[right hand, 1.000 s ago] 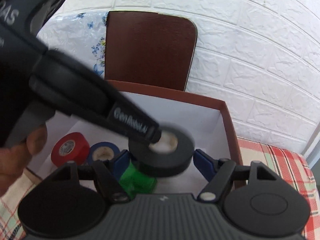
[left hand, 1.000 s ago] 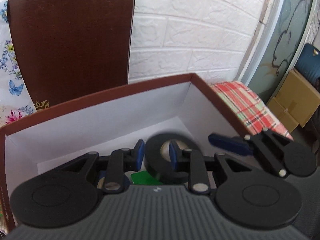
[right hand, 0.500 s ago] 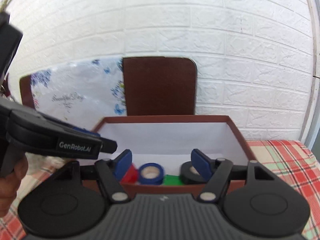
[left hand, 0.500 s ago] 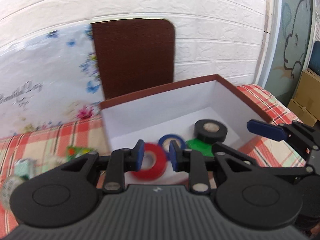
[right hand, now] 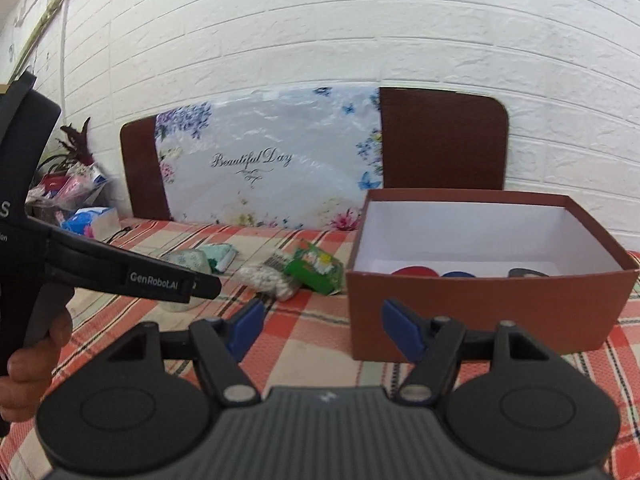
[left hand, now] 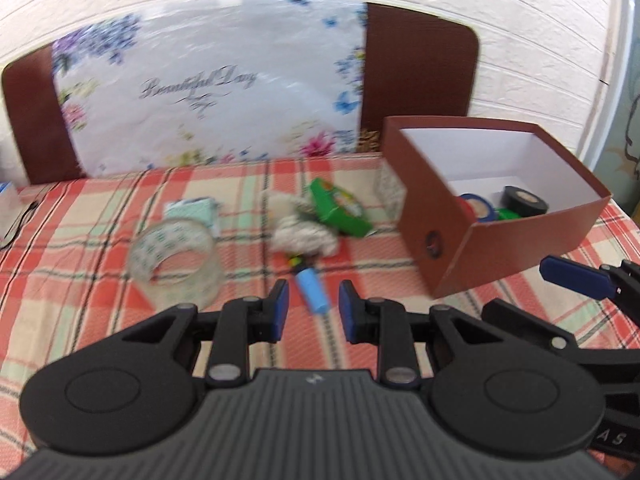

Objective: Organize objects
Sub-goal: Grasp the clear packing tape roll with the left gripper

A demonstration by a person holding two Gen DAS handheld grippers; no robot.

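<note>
Brown cardboard forms the open box (left hand: pixel 496 240) that stands on the right of the checked tablecloth (left hand: pixel 100 280), its white inside holding a black tape roll (left hand: pixel 524 201) lying flat with its hole upward, a blue roll (left hand: pixel 480 210), a red roll (left hand: pixel 466 204) and a green one (left hand: pixel 508 214), all close together near the front right corner. On the cloth left of the box, a blue tube-shaped object (left hand: pixel 312 294) lies with its long axis running from the far left to the near right, its near end towards the left gripper (left hand: pixel 312 314); what it is cannot be made out through the blur. Beyond it lie a white lumpy packet (left hand: pixel 302 236) and a green carton (left hand: pixel 340 210) tilted on its side, and further left a clear tape roll (left hand: pixel 176 260) stands on edge, its hole facing the camera. The left gripper hovers over the cloth with a narrow gap between its pads and nothing in it. The right gripper (right hand: pixel 324 326) hangs in front of the box's near wall with its jaws spread wide and empty; they have just narrowed slightly. A hand (right hand: pixel 28 360) grips the left tool's handle in the right wrist view.
</note>
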